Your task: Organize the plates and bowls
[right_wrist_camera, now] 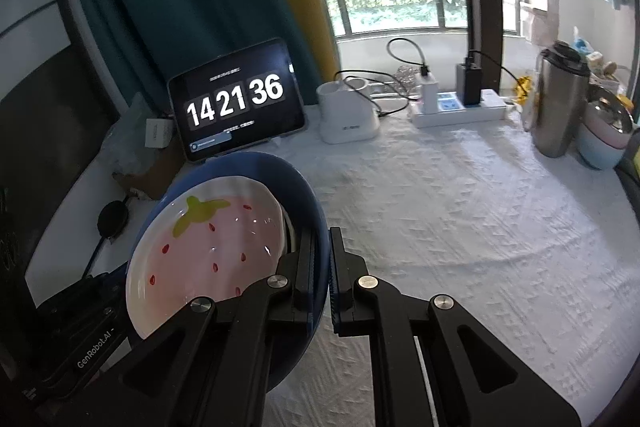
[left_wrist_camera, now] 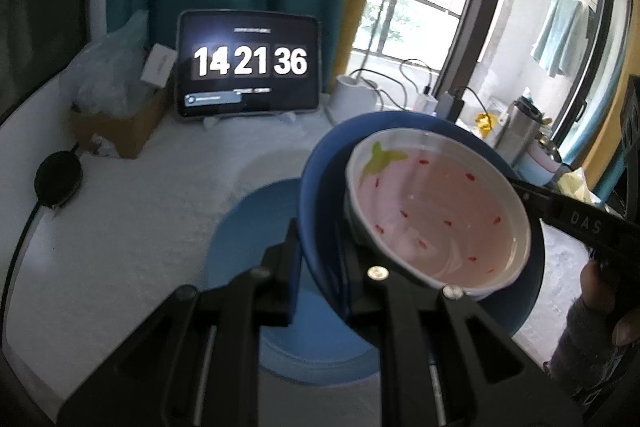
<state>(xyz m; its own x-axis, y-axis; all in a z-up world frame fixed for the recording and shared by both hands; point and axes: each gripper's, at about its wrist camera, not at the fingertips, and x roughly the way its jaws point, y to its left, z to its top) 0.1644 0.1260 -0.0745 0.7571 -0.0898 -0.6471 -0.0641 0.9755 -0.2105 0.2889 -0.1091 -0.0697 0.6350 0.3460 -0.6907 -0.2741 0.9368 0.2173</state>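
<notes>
A dark blue bowl (left_wrist_camera: 320, 187) holds a strawberry-patterned bowl (left_wrist_camera: 436, 211) nested inside it. Left gripper (left_wrist_camera: 320, 239) and right gripper (right_wrist_camera: 322, 259) jaws each pinch the blue rim on opposite sides, above a light blue plate (left_wrist_camera: 248, 227) on the worktop (right_wrist_camera: 460, 207).

The left gripper (left_wrist_camera: 320, 239) and right gripper (right_wrist_camera: 322, 263) were black, silver-screwed linkages; one body read "GenRobot.AI".

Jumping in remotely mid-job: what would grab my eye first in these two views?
The pink strawberry bowl nested in a dark blue bowl, gripped on opposite rims by the left gripper and right gripper, above a light blue plate. Behind, a tablet shows 14 21 36.
</notes>
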